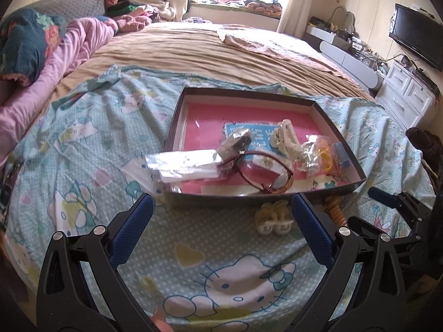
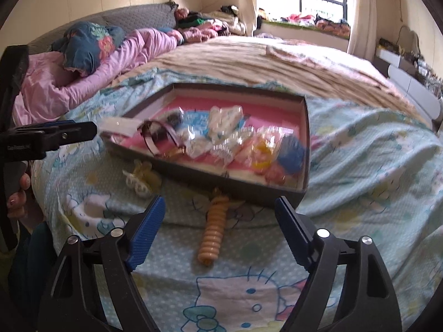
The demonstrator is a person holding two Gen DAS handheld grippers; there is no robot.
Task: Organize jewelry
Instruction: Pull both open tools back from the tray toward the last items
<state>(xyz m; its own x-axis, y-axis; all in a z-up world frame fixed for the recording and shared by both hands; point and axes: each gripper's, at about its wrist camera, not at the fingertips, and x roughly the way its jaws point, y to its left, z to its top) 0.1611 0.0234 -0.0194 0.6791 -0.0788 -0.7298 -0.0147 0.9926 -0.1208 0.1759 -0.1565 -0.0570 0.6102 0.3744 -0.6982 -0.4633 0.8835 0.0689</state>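
Right gripper (image 2: 218, 207): jaws wide apart, nothing between the pads, pointing down at the bedsheet (image 2: 360, 149). Straight ahead of it lies the orange ribbed hair clip (image 2: 211, 235), on the sheet just outside the near wall of the box (image 2: 210, 179), its far end almost touching that wall. Left gripper (image 1: 221, 207): jaws also wide, empty, hanging over the sheet on the near side of the box.

A pale hair clip (image 1: 272, 218) lies on the sheet near that same wall. Inside the box: small packets, a red cord, yellow rings and a blue piece, piled loosely.

Step in hand, as judged: pick up the orange clip with the right gripper. To do it well, straddle its middle across the short width, sink until the pads flank the ribs, avoid pinching sheet folds, and lift clear of the box wall before carrying over it.
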